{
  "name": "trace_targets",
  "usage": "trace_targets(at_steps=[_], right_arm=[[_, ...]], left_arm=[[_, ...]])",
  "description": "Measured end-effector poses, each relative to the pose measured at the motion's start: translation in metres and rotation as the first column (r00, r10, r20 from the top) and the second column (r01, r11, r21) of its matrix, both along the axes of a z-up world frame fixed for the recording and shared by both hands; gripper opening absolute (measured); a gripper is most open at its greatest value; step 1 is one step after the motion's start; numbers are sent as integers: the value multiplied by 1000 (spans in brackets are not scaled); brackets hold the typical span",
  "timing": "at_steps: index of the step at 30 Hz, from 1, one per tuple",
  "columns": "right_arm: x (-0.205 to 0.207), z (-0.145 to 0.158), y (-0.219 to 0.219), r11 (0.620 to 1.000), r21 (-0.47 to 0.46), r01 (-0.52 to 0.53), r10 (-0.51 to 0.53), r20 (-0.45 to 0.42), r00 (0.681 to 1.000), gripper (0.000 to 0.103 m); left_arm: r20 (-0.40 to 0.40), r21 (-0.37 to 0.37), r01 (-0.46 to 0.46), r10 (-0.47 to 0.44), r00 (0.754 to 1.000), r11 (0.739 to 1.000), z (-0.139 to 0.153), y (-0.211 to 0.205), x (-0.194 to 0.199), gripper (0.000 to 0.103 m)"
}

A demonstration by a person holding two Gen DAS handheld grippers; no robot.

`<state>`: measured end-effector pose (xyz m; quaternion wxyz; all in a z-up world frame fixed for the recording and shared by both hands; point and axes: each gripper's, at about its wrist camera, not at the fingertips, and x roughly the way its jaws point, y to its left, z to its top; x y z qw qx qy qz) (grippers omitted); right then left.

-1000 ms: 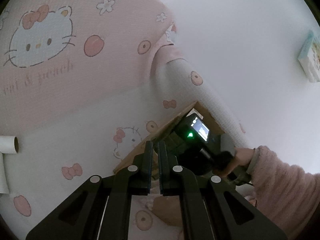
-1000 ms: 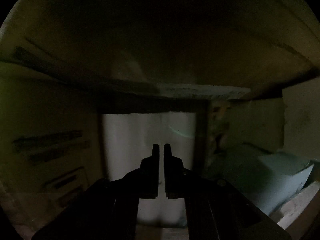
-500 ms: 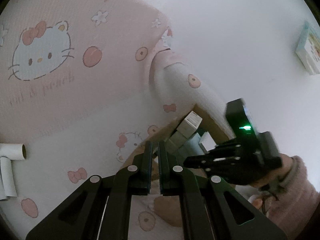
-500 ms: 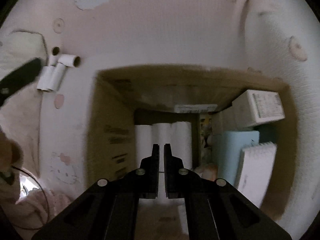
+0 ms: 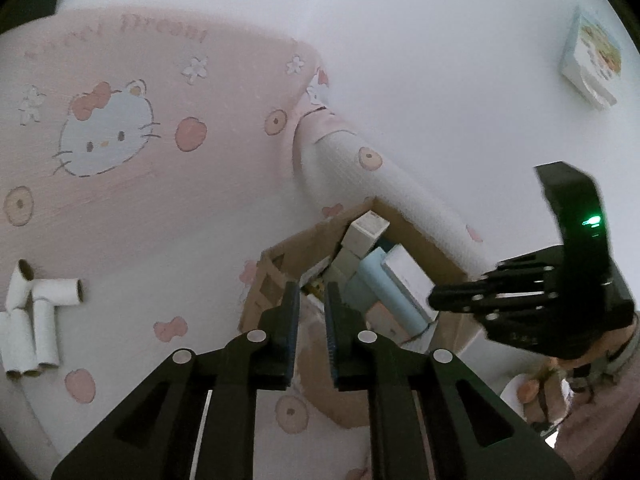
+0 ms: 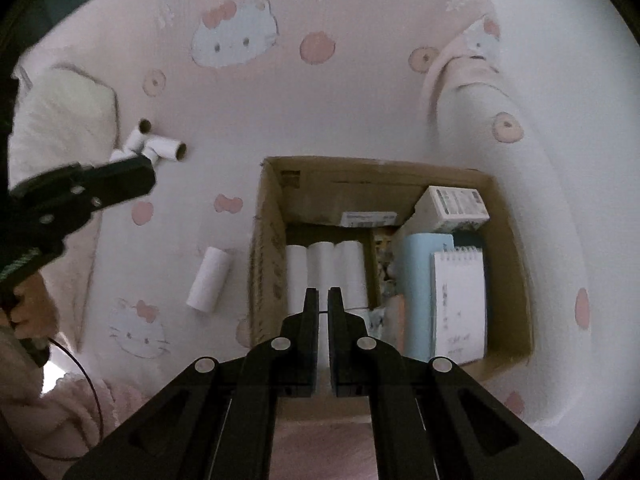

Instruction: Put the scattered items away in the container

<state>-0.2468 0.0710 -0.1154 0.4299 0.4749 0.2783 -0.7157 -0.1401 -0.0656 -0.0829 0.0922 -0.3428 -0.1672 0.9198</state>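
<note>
Jaws: L gripper just parting, R gripper closed, both empty, above box.

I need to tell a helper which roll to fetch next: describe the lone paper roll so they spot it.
Find the open cardboard box on the pink cartoon-cat bedsheet. Just outside its left wall lies one white paper roll, tilted. Unlike the cluster of rolls farther up-left, it lies alone.

surface: pink cartoon-cat bedsheet | wall: plain white wall | light: dim
</note>
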Motion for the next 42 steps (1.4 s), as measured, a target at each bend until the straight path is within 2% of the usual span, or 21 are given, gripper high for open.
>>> trace_targets(at_steps=[5,9,12,15,20,24,29,33,34,36,38,42], right_arm=[[34,5,22,998,-63,0,0,6,1000,0],[60,-4,27,995,-97,-4,7,29,1000,0],[79,-14,24,993,-114,6,-2,30,1000,0],[98,-23,15,990,-134,35,-39,-27,999,0],[133,-40,-5,989,-144,-36,33,-22,999,0],[161,-55,-26,989,-116,-89,82,-58,995,0],[188,-77,-46,986,-93,-135,133,-32,991,0],[198,-96,-60,986,-60,-155,155,-1,988,0],[199,-102,-66,985,-50,-165,165,5,986,0],[200,-111,-75,983,-29,-183,183,9,983,0],[199,-124,-86,981,-3,-191,191,-6,981,0],[191,-148,-106,986,39,-162,161,17,987,0]], left_arm=[[35,-53,-12,14,999,999,-9,5,31,14],[70,-119,-31,39,997,992,-23,6,57,14],[68,-182,-66,79,995,981,-33,5,78,14],[73,-206,-110,128,989,972,-45,-3,97,14],[88,-256,-158,185,979,954,-56,-24,120,14],[103,-225,-216,244,964,950,-64,-51,132,14],[204,-141,-309,333,920,941,-94,-94,136,14],[256,-133,-345,368,894,929,-114,-120,133,15],[265,-138,-351,376,888,926,-117,-125,132,17],[293,-156,-359,390,873,920,-129,-138,128,41],[327,-175,-354,393,859,919,-142,-150,123,51],[382,-188,-320,370,847,928,-159,-166,112,53]])
